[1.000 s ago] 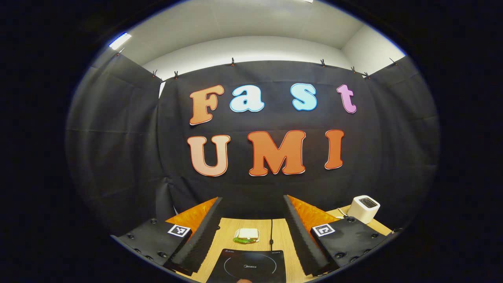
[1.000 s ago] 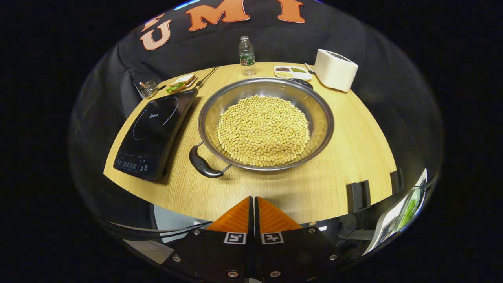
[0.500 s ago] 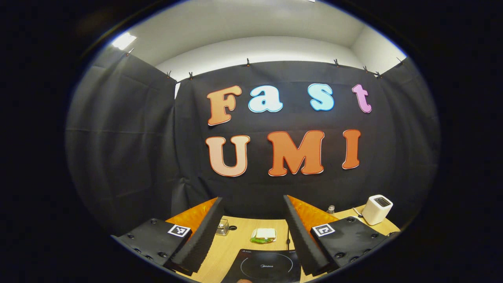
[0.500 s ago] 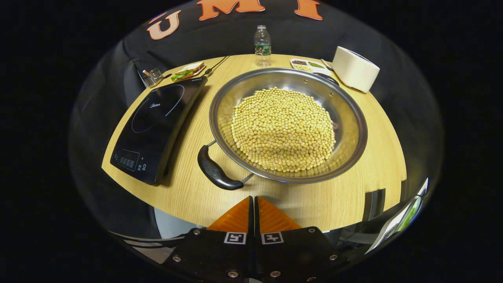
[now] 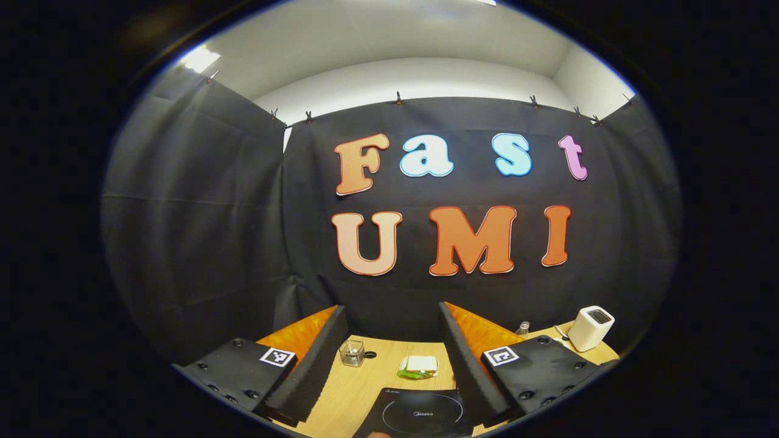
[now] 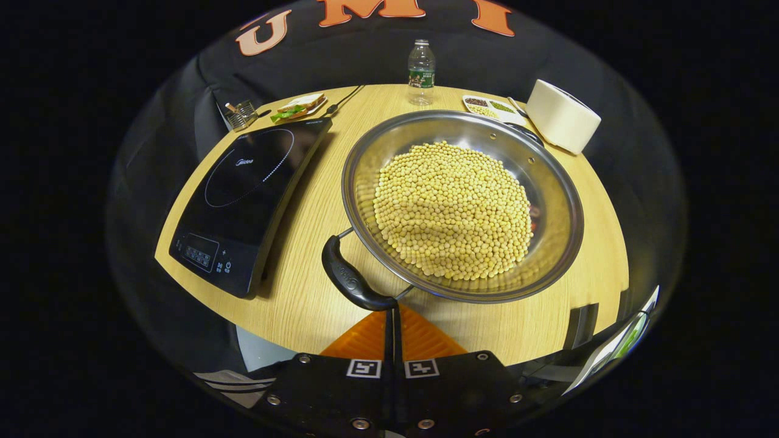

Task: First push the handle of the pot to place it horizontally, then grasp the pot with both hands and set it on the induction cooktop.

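A wide steel pot point(image 6: 365, 152) heaped with yellow beans stands on the wooden table point(image 6: 304, 304). Its near black handle point(image 6: 353, 283) points toward the table's front left, and a second black handle point(image 6: 524, 131) sits on the far rim. My right gripper point(image 6: 392, 311) is shut with nothing in it, its tips right at the near handle's end. The black induction cooktop point(image 6: 249, 188) lies left of the pot. In the left gripper view, my left gripper point(image 5: 391, 310) is open with nothing between its fingers, raised over the cooktop point(image 5: 420, 415).
Along the table's far edge stand a water bottle point(image 6: 421, 72), a divided dish of beans point(image 6: 490, 107) and a white appliance point(image 6: 563, 115). A sandwich plate point(image 6: 298, 106) and a small glass holder point(image 6: 240, 114) sit behind the cooktop. The table's front edge is just under my right gripper.
My shut right gripper has moved forward, from well short of the table's front edge up to the pot's near handle. The left gripper view has swung left; table items slid right in it.
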### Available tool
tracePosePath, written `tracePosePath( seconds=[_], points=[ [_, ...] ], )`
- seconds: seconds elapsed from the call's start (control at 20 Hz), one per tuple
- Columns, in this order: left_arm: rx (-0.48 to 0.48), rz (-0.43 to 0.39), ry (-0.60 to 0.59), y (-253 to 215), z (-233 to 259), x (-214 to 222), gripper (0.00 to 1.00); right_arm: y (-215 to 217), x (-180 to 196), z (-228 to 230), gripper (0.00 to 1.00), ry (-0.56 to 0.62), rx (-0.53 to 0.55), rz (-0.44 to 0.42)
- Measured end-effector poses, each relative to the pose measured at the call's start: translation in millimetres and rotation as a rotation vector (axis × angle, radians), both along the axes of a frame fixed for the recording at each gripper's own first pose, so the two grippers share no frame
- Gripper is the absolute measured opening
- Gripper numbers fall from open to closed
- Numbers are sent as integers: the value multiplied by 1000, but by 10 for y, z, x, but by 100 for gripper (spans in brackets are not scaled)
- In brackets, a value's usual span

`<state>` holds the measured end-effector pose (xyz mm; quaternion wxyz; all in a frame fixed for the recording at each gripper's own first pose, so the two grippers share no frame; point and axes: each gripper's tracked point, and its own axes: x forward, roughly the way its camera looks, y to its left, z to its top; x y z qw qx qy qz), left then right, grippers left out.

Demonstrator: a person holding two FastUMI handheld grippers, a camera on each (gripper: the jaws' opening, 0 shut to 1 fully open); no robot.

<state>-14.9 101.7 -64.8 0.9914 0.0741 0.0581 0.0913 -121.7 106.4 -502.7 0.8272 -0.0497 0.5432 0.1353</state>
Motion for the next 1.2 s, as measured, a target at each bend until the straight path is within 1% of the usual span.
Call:
tracePosePath(
  seconds=[0.35, 0.55, 1.0, 1.2],
  points=[
    [2, 16, 0, 123, -6, 1, 97, 206, 84, -12, 0, -1, 21, 20],
    [24, 36, -5, 178, 13, -9, 97, 327, 137, -16, 0, -2, 35, 34],
    [53, 84, -21, 529, 91, -108, 96, 553, 280, -25, 0, -6, 52, 60],
    [39, 106, -20, 654, 65, -93, 97, 631, 331, -30, 0, -4, 64, 57]
  ],
)
